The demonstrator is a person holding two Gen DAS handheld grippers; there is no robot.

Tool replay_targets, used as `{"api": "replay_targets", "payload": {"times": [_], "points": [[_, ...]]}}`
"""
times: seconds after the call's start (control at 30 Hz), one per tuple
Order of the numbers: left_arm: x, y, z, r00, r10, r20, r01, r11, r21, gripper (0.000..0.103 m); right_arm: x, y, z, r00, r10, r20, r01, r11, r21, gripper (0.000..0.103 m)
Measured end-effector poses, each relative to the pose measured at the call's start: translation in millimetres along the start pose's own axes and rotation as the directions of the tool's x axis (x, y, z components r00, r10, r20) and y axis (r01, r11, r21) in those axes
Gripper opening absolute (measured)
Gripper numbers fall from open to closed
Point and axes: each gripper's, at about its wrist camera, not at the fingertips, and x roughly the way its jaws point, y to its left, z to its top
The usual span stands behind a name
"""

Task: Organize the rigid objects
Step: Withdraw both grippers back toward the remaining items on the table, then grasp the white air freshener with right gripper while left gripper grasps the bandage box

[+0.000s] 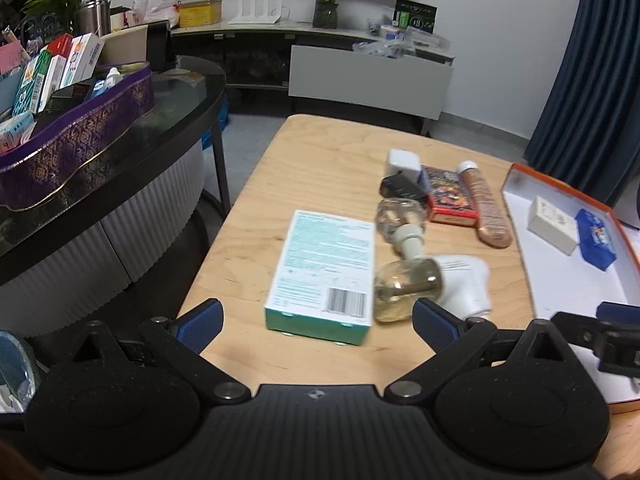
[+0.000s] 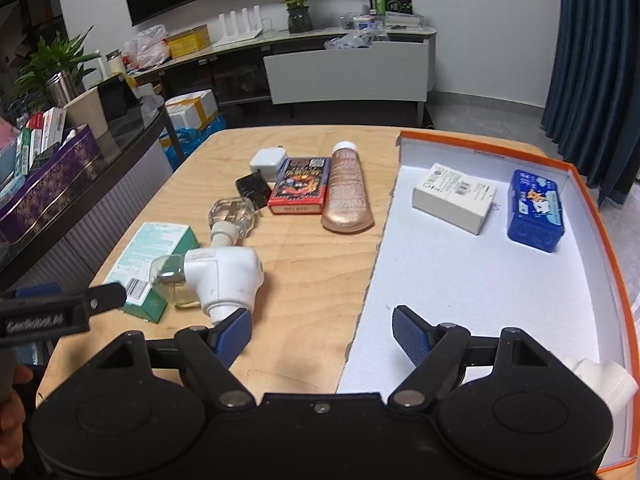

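Note:
My left gripper [image 1: 318, 320] is open and empty, just short of a teal box [image 1: 326, 276] lying flat on the wooden table [image 1: 320, 168]. Beside the box lie a white plug-in diffuser with a glass bottle [image 1: 432, 284], a clear glass bottle [image 1: 400, 220], a black adapter [image 1: 400, 189], a white charger [image 1: 403, 164], a red card box [image 1: 448, 196] and a copper tube [image 1: 486, 208]. My right gripper [image 2: 322, 334] is open and empty over the near edge of the orange-rimmed white tray [image 2: 480, 280], which holds a white box [image 2: 454, 196] and a blue tin [image 2: 536, 210].
A dark glass side table [image 1: 120, 152] with a purple basket of boxes [image 1: 76, 136] stands left of the wooden table. A white object [image 2: 604, 380] lies in the tray's near right corner. A TV cabinet [image 1: 360, 80] and blue curtain [image 1: 588, 80] are behind.

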Motion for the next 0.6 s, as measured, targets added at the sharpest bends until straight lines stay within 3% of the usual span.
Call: {"api": "replay_targets", "payload": {"times": [0.2,0.4,0.47,0.6], "points": [[10.5,5.6,-2.1,1.0,-0.015,-0.023,0.016,1.0,0.025,0.103,17.6,18.5,3.6,0.997,0.075,-0.027,-0.077,0.993,-0.088,0.092],[27.2,7.0,-3.5,0.998,-0.037,-0.052,0.041,0.997,0.071,0.103,51.0,40.2,13.8,0.987,0.135,-0.087,-0.153,0.957,-0.248,0.092],[31.2,8.7,-2.2,0.999,-0.014,-0.05,0.018,0.997,0.08,0.103,61.8,43.5,17.9,0.982,0.154,-0.107,-0.178,0.945,-0.276,0.093],[35.3,21.7,2.0,0.998,-0.04,-0.047,0.042,0.998,0.042,0.103,85.6,52.4,25.9,0.977,0.159,-0.14,-0.197,0.926,-0.322,0.093]]}}
